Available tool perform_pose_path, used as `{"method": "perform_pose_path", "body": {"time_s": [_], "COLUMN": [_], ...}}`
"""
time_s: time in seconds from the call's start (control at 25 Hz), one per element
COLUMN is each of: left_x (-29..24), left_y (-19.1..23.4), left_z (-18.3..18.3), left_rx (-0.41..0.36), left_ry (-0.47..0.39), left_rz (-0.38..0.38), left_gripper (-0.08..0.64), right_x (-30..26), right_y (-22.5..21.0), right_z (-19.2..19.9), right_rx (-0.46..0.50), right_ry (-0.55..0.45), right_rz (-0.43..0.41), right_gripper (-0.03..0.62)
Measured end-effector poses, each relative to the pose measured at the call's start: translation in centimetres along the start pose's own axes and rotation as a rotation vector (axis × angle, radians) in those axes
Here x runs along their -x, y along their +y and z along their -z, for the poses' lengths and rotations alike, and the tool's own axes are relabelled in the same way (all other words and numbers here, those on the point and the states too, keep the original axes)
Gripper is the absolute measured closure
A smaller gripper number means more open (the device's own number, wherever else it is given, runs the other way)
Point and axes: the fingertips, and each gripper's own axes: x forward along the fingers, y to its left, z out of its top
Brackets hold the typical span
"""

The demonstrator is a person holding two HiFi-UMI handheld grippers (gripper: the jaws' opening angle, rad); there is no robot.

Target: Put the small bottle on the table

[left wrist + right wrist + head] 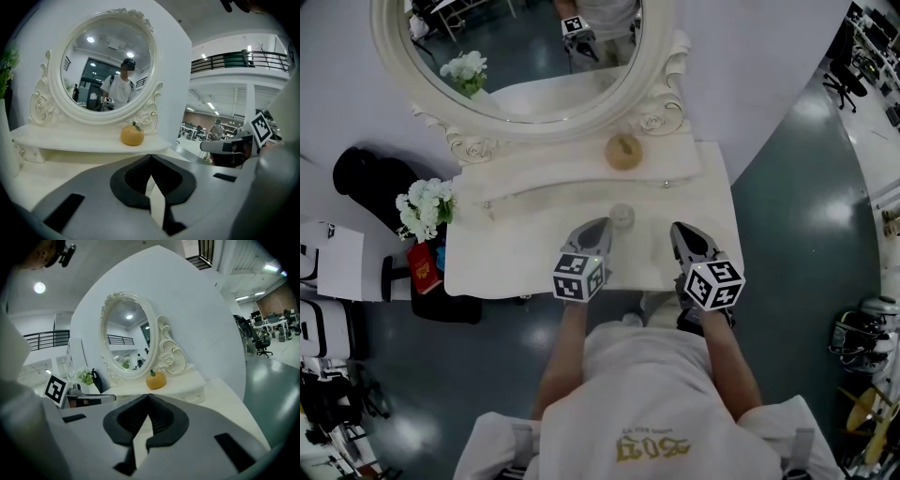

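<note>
In the head view the small clear bottle [622, 217] stands on the white dressing table [516, 258], just in front of the raised shelf. My left gripper [602, 223] lies low over the table, its tips right beside the bottle on the bottle's left. Its jaws are shut with nothing between them [150, 157], and the bottle is hidden in the left gripper view. My right gripper [677, 228] is a hand's width to the right, over the table's right part. Its jaws meet at the tips, empty [147, 395].
An orange fruit-shaped ornament [623, 152] sits on the shelf under the oval mirror [520, 56]. White flowers [425, 206] stand at the table's left end, with a red box [423, 266] and a black bag [370, 178] beyond it. The table's front edge lies under my hands.
</note>
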Motion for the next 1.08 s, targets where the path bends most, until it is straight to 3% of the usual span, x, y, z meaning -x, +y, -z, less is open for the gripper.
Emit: {"method": "perform_pose_path", "body": {"time_s": [1.08], "left_x": [-0.3], "left_y": [0.5], "left_z": [1.5], "left_rx": [0.001], "left_ry": [0.055], "left_rz": [-0.020], "left_gripper": [0.545], "right_x": [-0.4], "right_y": [0.0], "right_z": [0.4], "right_rx": [-0.009], "right_ry": [0.020], "right_rz": [-0.011], "right_gripper": [0.580]}}
